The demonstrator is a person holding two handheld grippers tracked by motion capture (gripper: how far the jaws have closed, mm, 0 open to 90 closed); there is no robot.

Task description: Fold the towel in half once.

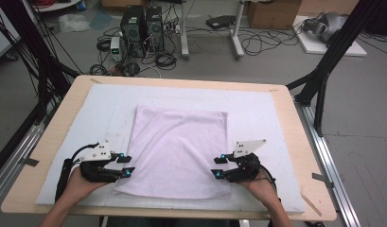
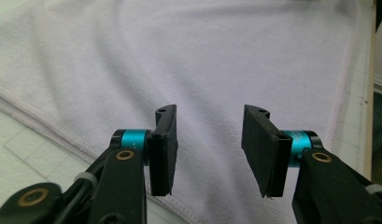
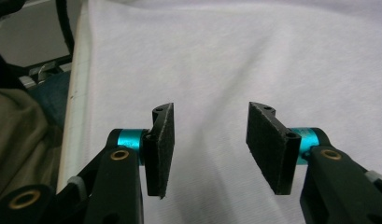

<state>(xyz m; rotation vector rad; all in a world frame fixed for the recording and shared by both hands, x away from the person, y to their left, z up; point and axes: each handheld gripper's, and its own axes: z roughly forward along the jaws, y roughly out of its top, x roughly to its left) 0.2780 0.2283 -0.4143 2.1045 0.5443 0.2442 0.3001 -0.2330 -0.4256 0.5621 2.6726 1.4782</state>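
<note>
Left gripper (image 1: 126,166): jaws wide, nothing between them, poised over the towel's left hem near its near-left corner. In the left gripper view the gripper (image 2: 208,144) looks across the cloth with the stitched hem running diagonally under the left jaw.

Right gripper (image 1: 218,166): jaws wide too, empty, over the towel's right side near its near-right corner. In the right gripper view the gripper (image 3: 209,142) sits above plain cloth; contact with the fabric cannot be told.

Towel (image 1: 179,146): pale lilac, laid flat and nearly square in the middle of the white mat (image 1: 271,142) that covers the bench (image 1: 54,137); its near edge lies close to the mat's near edge. Soft ripples run across it.

Handling, as judged: light, limp, no stiffness; it will sag and drape as soon as lifted, and a one-sided pull would drag it askew. Terry weave should give the pads good friction. Not fragile. Best hold looks like the two near corners, pinching at the doubled hem, where the cloth is thickest, both sides together.
</note>
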